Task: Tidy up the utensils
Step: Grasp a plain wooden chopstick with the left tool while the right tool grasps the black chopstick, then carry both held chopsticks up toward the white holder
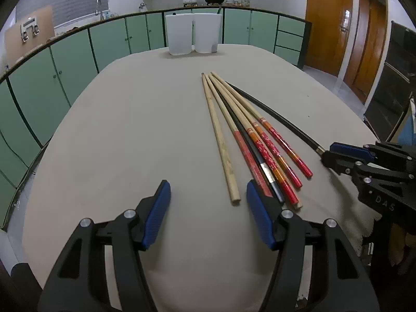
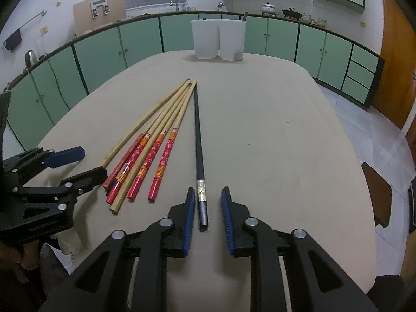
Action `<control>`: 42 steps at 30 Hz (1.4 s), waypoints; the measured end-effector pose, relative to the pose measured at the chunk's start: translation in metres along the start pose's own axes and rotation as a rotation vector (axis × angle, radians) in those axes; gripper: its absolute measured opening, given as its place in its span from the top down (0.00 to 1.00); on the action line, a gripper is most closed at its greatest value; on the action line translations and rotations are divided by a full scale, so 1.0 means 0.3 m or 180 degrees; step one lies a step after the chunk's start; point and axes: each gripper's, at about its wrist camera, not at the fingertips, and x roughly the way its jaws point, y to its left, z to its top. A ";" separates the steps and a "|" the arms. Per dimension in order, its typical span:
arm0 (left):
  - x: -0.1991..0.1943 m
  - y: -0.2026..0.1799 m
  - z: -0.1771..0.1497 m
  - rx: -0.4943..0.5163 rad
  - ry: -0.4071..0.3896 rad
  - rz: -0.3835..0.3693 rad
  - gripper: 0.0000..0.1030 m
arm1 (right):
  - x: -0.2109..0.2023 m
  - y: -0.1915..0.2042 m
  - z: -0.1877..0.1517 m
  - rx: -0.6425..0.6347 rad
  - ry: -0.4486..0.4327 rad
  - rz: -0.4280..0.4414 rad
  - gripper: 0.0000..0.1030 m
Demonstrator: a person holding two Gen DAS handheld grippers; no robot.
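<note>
Several chopsticks lie fanned on the beige table: a plain wooden one (image 1: 221,140), red-handled ones (image 1: 270,150) (image 2: 153,156) and a black one (image 2: 199,140) set apart to the right. My right gripper (image 2: 208,195) is open, its blue pads either side of the black chopstick's handle end, apart from it. In the left wrist view it (image 1: 327,153) sits at that chopstick's (image 1: 280,117) end. My left gripper (image 1: 208,192) is open and empty, just short of the plain wooden chopstick's near end; its right pad is beside the red handles.
Two white tall containers (image 1: 193,33) (image 2: 218,39) stand side by side at the table's far edge, something dark poking out of the right one. Green cabinets run behind the table. A dark chair (image 2: 377,195) stands off the table's right side.
</note>
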 end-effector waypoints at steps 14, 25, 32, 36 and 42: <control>-0.030 0.096 -0.018 -0.0338 -0.0045 0.0303 0.90 | -0.011 -0.056 -0.009 0.0341 -0.0048 -0.0237 0.91; -0.030 0.097 -0.011 -0.0134 -0.0022 0.0068 0.93 | -0.022 -0.039 -0.024 0.0251 -0.0057 -0.0189 0.87; -0.083 0.095 0.012 -0.0286 -0.0060 -0.0095 0.94 | -0.062 -0.050 -0.008 0.0325 -0.0091 -0.0158 0.93; -0.172 0.097 0.045 -0.0341 -0.0180 -0.0089 0.94 | -0.131 -0.052 0.024 0.0357 -0.0176 -0.0117 0.93; -0.328 0.109 0.121 -0.0392 -0.0427 -0.0046 0.94 | -0.286 -0.074 0.121 0.0445 -0.0417 -0.0064 0.95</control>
